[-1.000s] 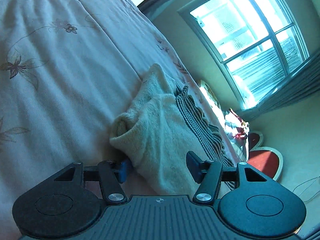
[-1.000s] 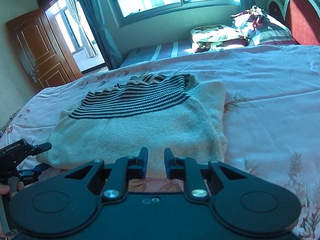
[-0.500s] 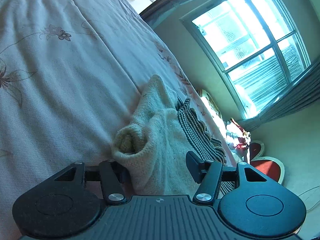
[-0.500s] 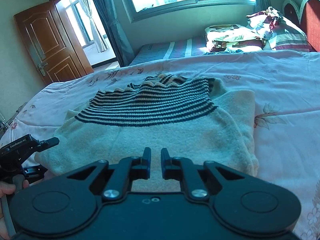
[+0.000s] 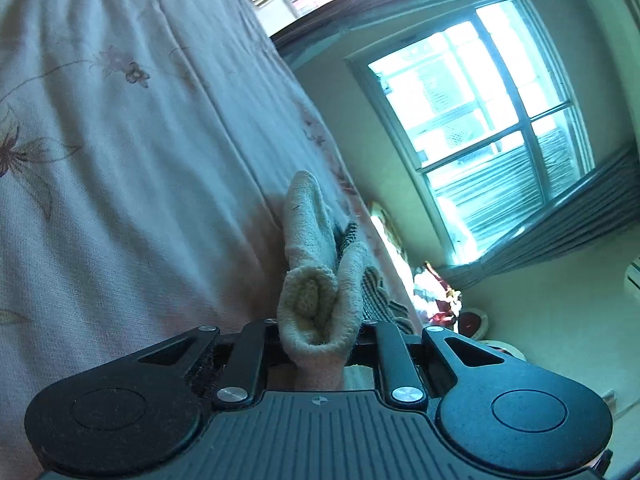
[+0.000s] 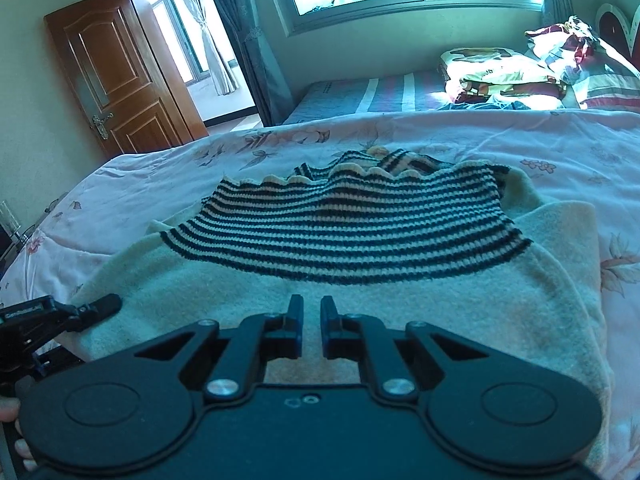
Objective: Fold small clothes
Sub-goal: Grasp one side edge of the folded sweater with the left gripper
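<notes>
A: Item one, left gripper (image 5: 318,332). Condition?

B: Closed on the near corner of the sweater (image 6: 360,280), a bunched roll of cream knit pinched between its jaws. Its fingertips were buried in the cloth, so depth of bite could not be read.

A: Item two, right gripper (image 6: 311,320).

B: Jaws drawn almost together with a narrow gap, nothing between them. It hovered low over the sweater's near hem; whether it touched the knit was unclear from that angle.

A: Item three, the sweater itself.

B: Cream body with a dark striped yoke, lying flat on the floral bedspread (image 6: 440,136), neck end away from the camera, a sleeve folded in along its right side.

A: Also logged?

B: Wooden door (image 6: 124,80), window (image 5: 480,120), a heap of bedding (image 6: 512,76) on the far bed.

A: Handling note for the step in hand?

B: Judged to be the hem pickup before a fold toward the yoke. The right gripper would need to open, then pinch the hem level with the left grip, taking both layers. Lift evenly, keep the edge taut between the two grips, and lay it squarely on the stripes so the side stays straight.
</notes>
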Motion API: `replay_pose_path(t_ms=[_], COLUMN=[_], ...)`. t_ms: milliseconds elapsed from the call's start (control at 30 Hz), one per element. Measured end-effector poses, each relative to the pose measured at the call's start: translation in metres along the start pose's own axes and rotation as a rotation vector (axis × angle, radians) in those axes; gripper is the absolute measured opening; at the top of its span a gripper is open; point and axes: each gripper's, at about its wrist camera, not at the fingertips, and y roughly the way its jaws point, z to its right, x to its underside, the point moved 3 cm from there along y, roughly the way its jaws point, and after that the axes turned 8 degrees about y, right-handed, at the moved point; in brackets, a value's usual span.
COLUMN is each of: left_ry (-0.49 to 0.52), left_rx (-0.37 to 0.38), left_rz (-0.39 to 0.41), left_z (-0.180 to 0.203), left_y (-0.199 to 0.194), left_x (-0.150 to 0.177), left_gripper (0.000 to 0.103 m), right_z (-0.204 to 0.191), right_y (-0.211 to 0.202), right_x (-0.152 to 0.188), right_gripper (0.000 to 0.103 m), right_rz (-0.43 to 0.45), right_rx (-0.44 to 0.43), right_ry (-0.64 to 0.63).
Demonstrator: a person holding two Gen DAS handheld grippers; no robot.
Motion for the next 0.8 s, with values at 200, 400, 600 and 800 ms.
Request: replay_pose_path(t_ms=[200, 400, 600, 800], left_ry=[-0.020, -0.003, 0.197, 0.486], left_rx=[-0.042, 0.046, 0.263, 0.256], left_rz=[-0.045, -0.026, -0.101, -0.377], left_z=[-0.015, 0.008, 0.115, 0.199], left_y=[0.012, 0.004, 0.015, 0.068], left_x=[0.004, -0.007, -0.018, 0.050], left_gripper=[0.015, 0.015, 0.015, 0.015], right_z=[-0.002, 0.000, 0.017, 0.124], right_y=[0.025, 0.022, 0.021, -0.044], right_x=[0.013, 0.019, 0.016, -0.002], right_gripper=[0.007, 0.005, 0.004, 0.051], right_rz=[-0.035, -0.008, -0.008, 0.111], right_rx=[0.046, 0.038, -0.022, -0.180], right_ry=[-0.059, -0.087, 0.056, 0.634])
